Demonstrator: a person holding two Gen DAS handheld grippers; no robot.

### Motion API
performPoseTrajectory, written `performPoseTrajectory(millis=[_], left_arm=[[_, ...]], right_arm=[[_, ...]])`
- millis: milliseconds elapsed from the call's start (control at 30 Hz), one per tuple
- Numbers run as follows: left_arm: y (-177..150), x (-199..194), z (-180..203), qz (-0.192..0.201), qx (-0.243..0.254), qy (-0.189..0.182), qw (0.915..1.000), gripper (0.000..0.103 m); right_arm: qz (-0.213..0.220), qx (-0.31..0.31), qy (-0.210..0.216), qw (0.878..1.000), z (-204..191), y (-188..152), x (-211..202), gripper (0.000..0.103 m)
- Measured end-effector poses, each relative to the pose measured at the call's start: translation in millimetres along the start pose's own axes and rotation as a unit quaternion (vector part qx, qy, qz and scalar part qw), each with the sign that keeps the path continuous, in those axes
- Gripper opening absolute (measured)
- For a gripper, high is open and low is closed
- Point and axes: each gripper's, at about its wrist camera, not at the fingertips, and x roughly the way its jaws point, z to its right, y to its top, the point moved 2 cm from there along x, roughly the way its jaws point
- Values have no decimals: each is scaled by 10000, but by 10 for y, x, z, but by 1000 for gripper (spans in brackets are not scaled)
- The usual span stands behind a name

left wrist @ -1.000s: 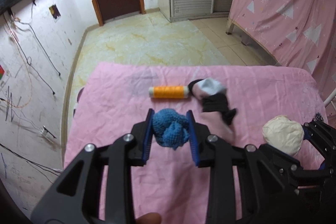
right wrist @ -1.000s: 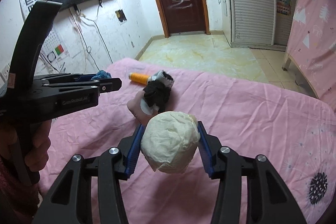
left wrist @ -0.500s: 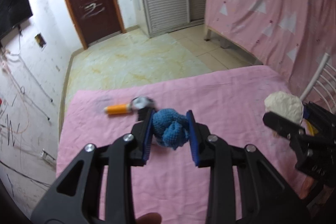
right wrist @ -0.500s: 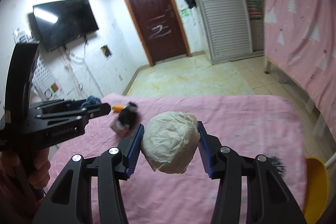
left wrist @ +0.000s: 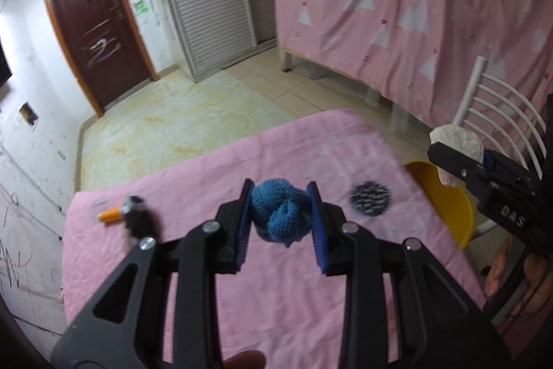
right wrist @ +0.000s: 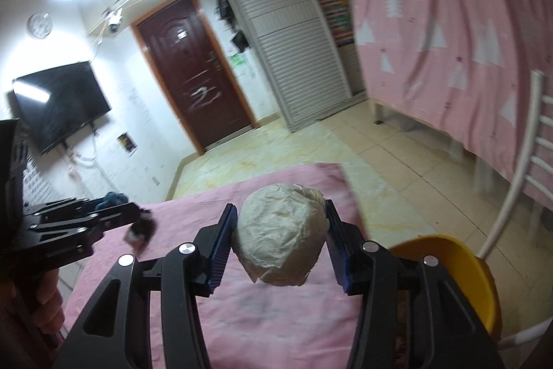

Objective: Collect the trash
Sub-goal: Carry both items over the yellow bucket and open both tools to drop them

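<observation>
1. Since a second ago both grippers have swung right, away from the orange spool (left wrist: 110, 215) and dark rag (left wrist: 140, 223), toward the yellow bin (right wrist: 459, 268).
2. The left gripper (left wrist: 280, 221) pinches a blue knitted wad (left wrist: 280, 217) above the pink tablecloth (left wrist: 276, 300).
3. The right gripper (right wrist: 280, 236) clamps a crumpled cream paper ball (right wrist: 281, 234) just left of the bin.

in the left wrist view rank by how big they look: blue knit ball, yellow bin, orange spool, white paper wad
1. blue knit ball, though it sits nearest the lens in the left gripper
2. yellow bin, partly hidden
3. white paper wad, partly hidden by the right gripper
4. orange spool

Ranks 1 and 2 are close, so unsure.
</observation>
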Motion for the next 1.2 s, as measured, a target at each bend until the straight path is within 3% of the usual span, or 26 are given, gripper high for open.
performPoseTrajectory(millis=[233,467,600,833,867,1000,1200], left_arm=[[79,106,518,-77,317,-193,9993,29],[169,188,992,-154,624,-343,9973,29],[204,252,1206,-196,746,-401,9962,29],[264,385,1571,-317,880,-737,9929,29],[267,389,1609,-340,876,-807,9923,30],[314,421,1753,-426,816,-1060,9901,53],[296,348,1781,-347,889,-928,9911,53]], right_arm=[[158,314,-465,9983,540,-67,-141,44],[19,539,-657,9964,887,-133,-103,45],[-87,689,-699,9951,1024,-138,-74,63],[408,1173,-997,9872,1395,-97,-351,65],[463,1246,-1020,9859,1449,-94,-392,65],[669,1457,-1072,9812,1582,-102,-535,65],[717,1463,-1012,9814,1579,-96,-552,65]])
